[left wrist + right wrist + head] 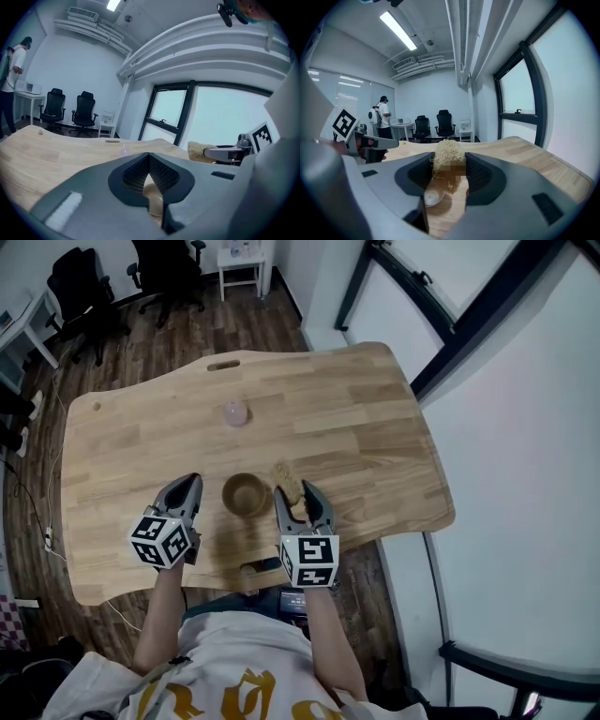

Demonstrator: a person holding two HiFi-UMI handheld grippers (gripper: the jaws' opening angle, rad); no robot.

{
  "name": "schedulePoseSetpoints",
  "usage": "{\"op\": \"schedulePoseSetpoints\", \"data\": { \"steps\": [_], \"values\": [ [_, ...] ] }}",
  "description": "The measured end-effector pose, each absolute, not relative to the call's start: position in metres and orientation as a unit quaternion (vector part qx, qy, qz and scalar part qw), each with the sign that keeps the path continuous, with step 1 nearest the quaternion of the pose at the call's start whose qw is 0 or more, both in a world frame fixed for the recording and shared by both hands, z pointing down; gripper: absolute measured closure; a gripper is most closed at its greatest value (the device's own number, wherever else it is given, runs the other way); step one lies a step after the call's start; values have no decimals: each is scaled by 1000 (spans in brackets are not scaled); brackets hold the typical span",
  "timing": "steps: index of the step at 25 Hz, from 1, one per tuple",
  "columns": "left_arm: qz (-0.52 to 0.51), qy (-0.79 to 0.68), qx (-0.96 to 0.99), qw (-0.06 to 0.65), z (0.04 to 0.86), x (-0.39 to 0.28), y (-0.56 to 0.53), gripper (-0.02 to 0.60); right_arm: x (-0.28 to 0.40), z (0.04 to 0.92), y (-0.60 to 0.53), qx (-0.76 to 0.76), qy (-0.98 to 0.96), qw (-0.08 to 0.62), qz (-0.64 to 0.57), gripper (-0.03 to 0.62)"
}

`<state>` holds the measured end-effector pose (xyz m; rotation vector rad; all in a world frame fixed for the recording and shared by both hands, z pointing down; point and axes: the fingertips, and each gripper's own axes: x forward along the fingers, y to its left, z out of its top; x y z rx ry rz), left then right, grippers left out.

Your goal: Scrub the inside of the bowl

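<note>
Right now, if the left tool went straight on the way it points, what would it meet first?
From the left tool, probably the small pale cup, almost on its line across bare tabletop; depth is unclear. The bowl lies off to its right.

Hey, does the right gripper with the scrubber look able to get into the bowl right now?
Probably yes. The right gripper holds the scrubber just beside the bowl, which stands open-topped with nothing between; the left gripper is on its other side.

bowl (246,494) on the table (375,427) near its front edge, scrubber (287,479) just right.
</note>
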<state>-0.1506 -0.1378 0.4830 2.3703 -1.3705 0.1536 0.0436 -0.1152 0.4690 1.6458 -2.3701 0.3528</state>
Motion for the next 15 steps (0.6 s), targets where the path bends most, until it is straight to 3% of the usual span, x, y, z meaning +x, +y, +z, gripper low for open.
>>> {"op": "schedulePoseSetpoints", "data": {
  "steps": [15],
  "values": [
    [89,-483,836,244,533,-145,-142,580,28,504,-122,525,-829,153,119,410]
  ]
}}
